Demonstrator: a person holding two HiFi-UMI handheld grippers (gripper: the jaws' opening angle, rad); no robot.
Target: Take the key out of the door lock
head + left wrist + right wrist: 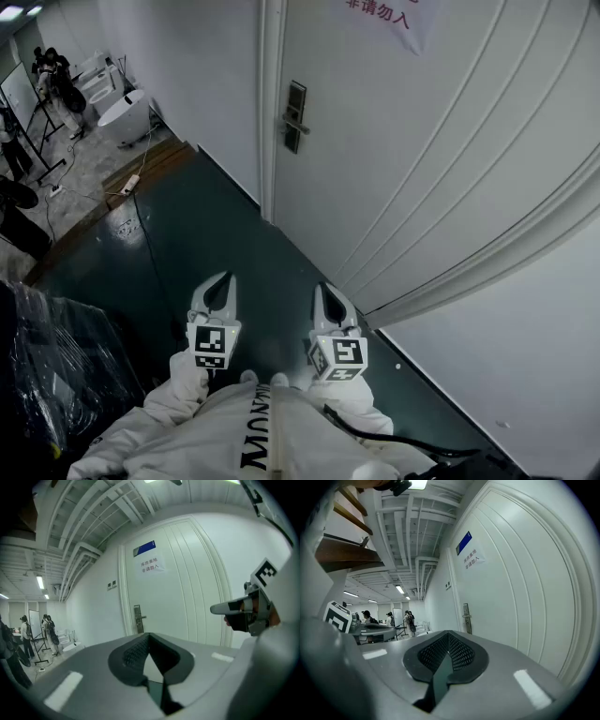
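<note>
The dark lock plate (294, 116) with its lever handle sits on the left edge of the white door (403, 141), far ahead of both grippers. No key can be made out at this distance. My left gripper (225, 277) and right gripper (323, 289) hang side by side over the dark floor, close to my body, both shut and empty. In the left gripper view the lock plate (137, 619) shows small beyond the closed left gripper (149, 635), with the right gripper (225, 607) off to the side. In the right gripper view the lock plate (466, 617) stands beyond the shut right gripper (448, 633).
A paper notice (384, 19) is stuck on the door. A dark plastic-wrapped bulk (56, 366) stands at my left. A cable and power strip (129, 184) lie on the floor. Further off are white tubs (122, 112) and people (52, 75).
</note>
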